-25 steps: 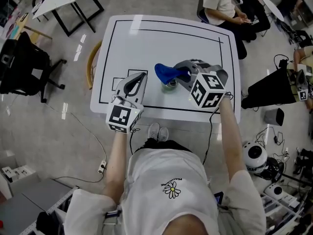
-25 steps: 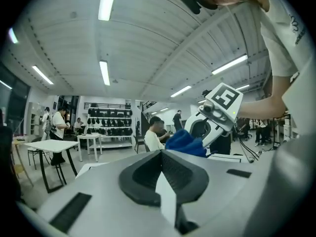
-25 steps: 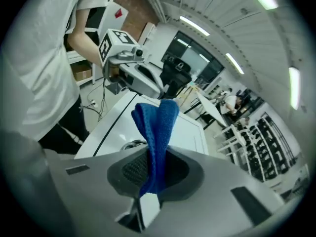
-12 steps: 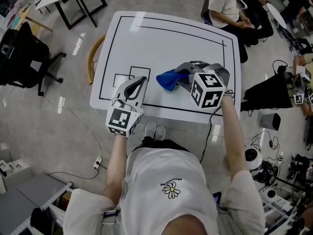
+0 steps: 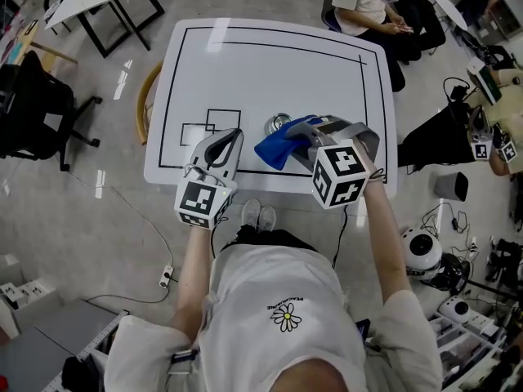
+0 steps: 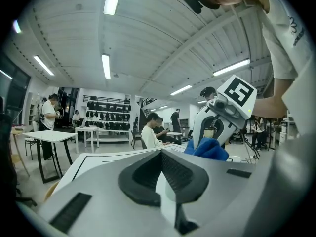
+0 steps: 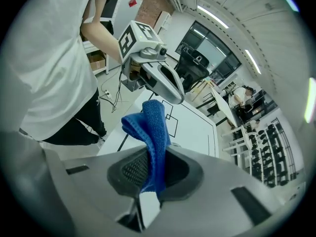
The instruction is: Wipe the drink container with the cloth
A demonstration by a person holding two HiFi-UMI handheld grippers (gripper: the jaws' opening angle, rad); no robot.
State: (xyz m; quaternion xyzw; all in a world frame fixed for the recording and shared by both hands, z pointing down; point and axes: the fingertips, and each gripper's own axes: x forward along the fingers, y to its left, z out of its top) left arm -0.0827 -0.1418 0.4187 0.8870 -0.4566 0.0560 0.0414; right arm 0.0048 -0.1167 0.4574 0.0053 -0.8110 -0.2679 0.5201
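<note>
We are pinching the cloth [image 5: 278, 145] tight in our right claw [image 5: 306, 137], right beside the can [image 5: 278, 122] near the worktop's [image 5: 270, 64] front edge. Our left claw [image 5: 233, 135] is shut, holding nothing. We are trying to rub softly, so the can is not tipping.

Blue cloth [image 5: 280, 143], white table [image 5: 270, 72]

A white table [image 5: 270, 64] outlined in black is standing under the left gripper [image 5: 234, 134] and right gripper [image 5: 309, 140] on a pale grey floor [image 5: 82, 243]. A black office chair [image 5: 33, 113] is sitting well left of the left gripper; seated people [image 5: 368, 6] are waiting beyond the right gripper. Ceiling strip lights [image 6: 106, 65] are glowing above the left gripper, with dark shelving [image 6: 106, 118] lining the far wall ahead of it.
</note>
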